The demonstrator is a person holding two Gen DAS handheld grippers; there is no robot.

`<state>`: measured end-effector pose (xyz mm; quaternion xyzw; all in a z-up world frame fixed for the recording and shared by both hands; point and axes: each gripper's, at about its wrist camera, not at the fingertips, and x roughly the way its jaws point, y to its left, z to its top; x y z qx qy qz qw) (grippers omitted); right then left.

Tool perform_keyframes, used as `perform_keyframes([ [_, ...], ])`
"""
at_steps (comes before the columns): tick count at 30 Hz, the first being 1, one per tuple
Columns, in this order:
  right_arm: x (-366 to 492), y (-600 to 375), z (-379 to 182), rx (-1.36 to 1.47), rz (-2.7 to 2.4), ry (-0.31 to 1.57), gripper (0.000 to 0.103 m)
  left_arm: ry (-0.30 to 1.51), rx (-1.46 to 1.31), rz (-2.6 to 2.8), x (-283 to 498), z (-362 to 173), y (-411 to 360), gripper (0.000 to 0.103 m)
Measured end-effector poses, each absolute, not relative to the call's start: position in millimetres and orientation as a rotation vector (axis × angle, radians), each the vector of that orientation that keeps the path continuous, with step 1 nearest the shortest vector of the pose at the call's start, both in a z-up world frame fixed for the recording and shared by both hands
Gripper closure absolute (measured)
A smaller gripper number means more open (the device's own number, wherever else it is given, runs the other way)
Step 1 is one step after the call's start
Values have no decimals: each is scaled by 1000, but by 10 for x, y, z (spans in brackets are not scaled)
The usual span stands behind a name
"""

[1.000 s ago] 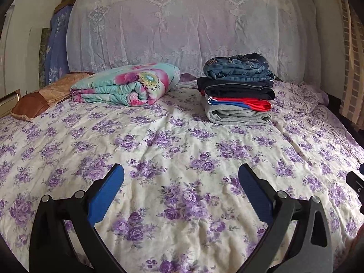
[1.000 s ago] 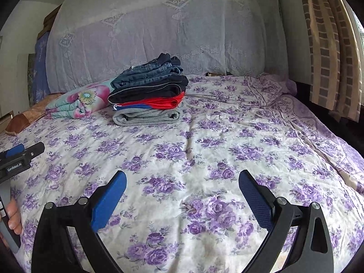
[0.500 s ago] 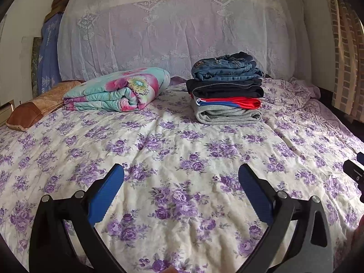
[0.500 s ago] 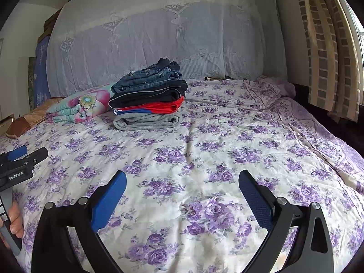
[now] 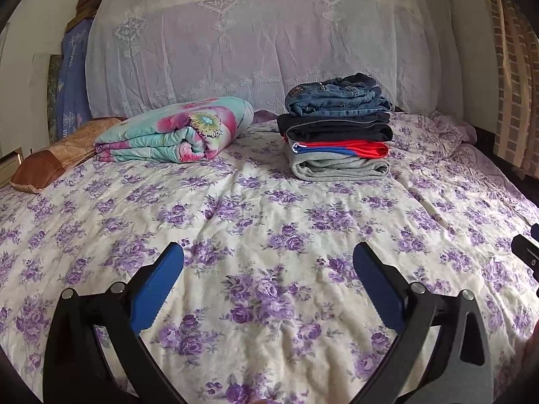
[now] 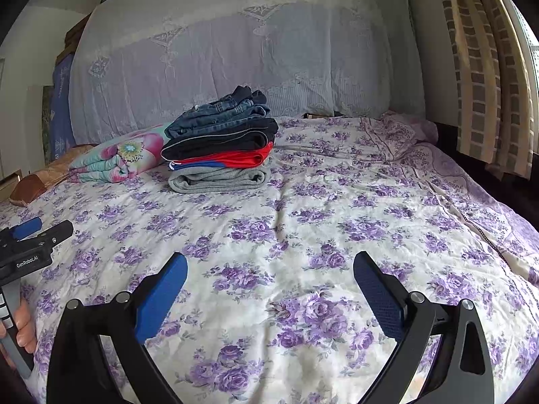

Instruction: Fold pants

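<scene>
a: over the bed, left wrist view first. left gripper [image 5: 267, 271] spread wide, nothing between the blue pads [image 5: 156, 289], hanging above the purple floral bedspread [image 5: 256, 208].

b: pants?

a: folded stack of pants [image 5: 338, 134] at the far side of the bed, near the lace-covered headboard [image 5: 269, 43]. jeans on top, dark pair under, red and blue one, grey at the bottom. well apart from the gripper. rolled floral quilt [image 5: 175, 133] just left of the stack, brown pillow [image 5: 54, 158] further left.

b: right wrist view?

a: right gripper [image 6: 269, 277] also wide apart, empty, over bare bedspread [image 6: 303, 222]. same stack [image 6: 220, 149] up and left of centre, quilt [image 6: 116, 156] behind it on the left. striped curtain [image 6: 485, 77] at the right edge.

b: other tool visible?

a: yes, left gripper [image 6: 32, 235] at the left edge, side on, so its opening can't be judged from this view. person's fingers [image 6: 23, 330] wrapped on its handle.
</scene>
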<state>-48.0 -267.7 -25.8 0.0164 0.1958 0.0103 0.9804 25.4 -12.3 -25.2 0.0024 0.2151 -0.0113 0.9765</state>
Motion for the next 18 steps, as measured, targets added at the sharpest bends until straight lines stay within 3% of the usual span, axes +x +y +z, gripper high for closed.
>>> perform_keyframes([
  [18, -482, -2673, -260, 36, 20, 396, 3, 424, 18, -51, 228, -249, -180, 5],
])
